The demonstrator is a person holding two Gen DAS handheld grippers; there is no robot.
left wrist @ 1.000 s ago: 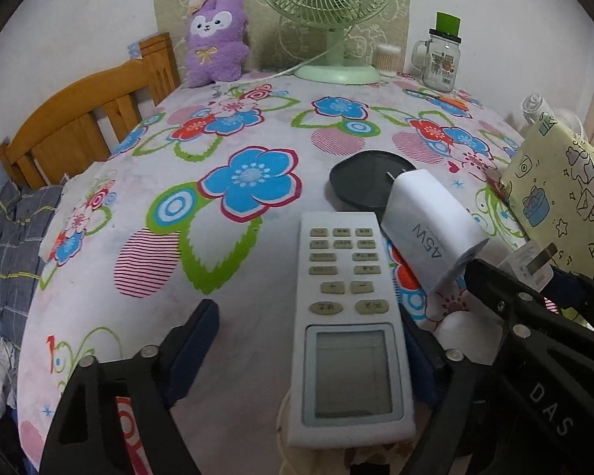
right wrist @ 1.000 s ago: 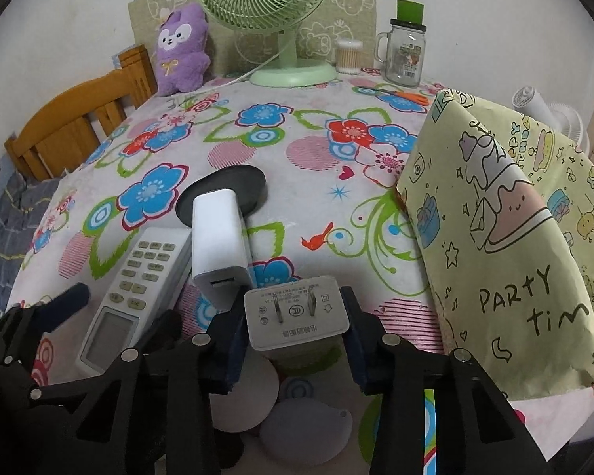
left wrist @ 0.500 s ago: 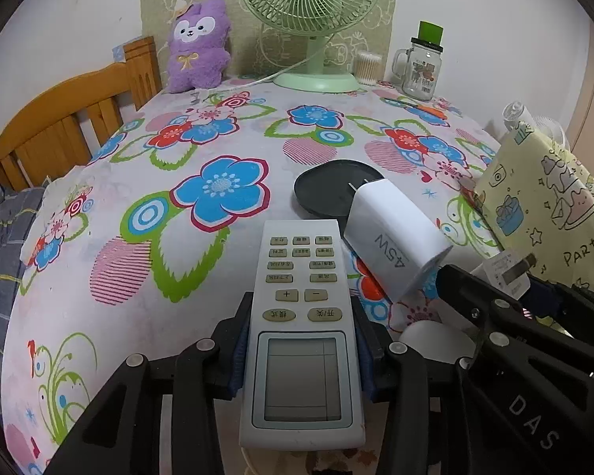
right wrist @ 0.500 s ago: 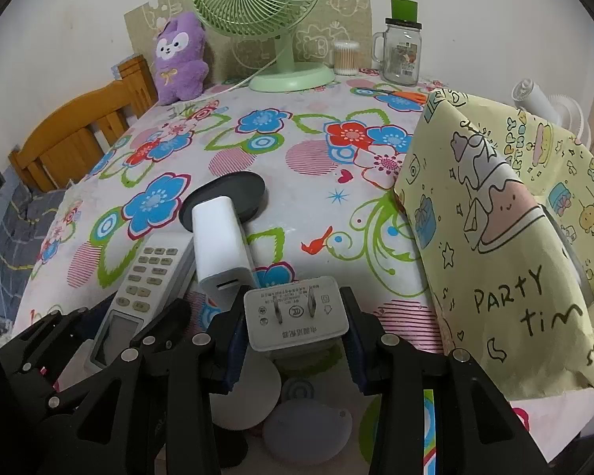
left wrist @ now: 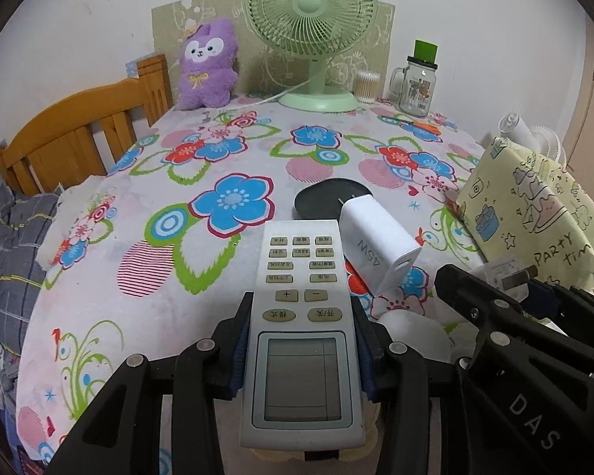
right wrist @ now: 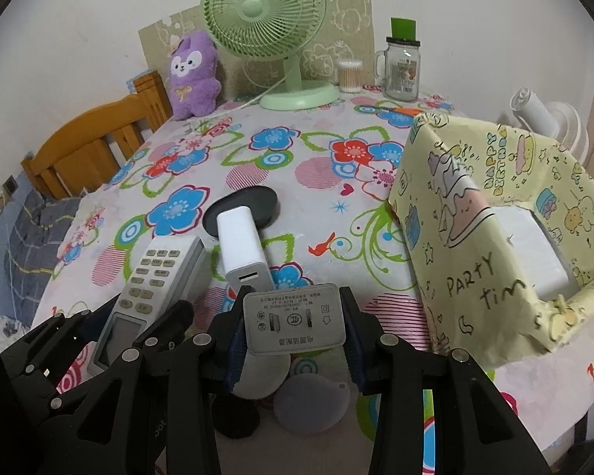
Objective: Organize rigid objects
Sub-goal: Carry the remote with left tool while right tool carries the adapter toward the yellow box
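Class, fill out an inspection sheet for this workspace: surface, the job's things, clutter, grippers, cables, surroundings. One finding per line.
Surface: table under a flowered cloth.
Job's things: remote control in the left gripper; grey plug adapter in the right gripper; white charger block partly on a black disc.
Clutter: green fan, purple plush toy, glass mug, cotton swabs.
Grippers: both shut on their loads.
Cables: fan cord across the cloth.
Surroundings: yellow paper-lined box, wooden bed frame.
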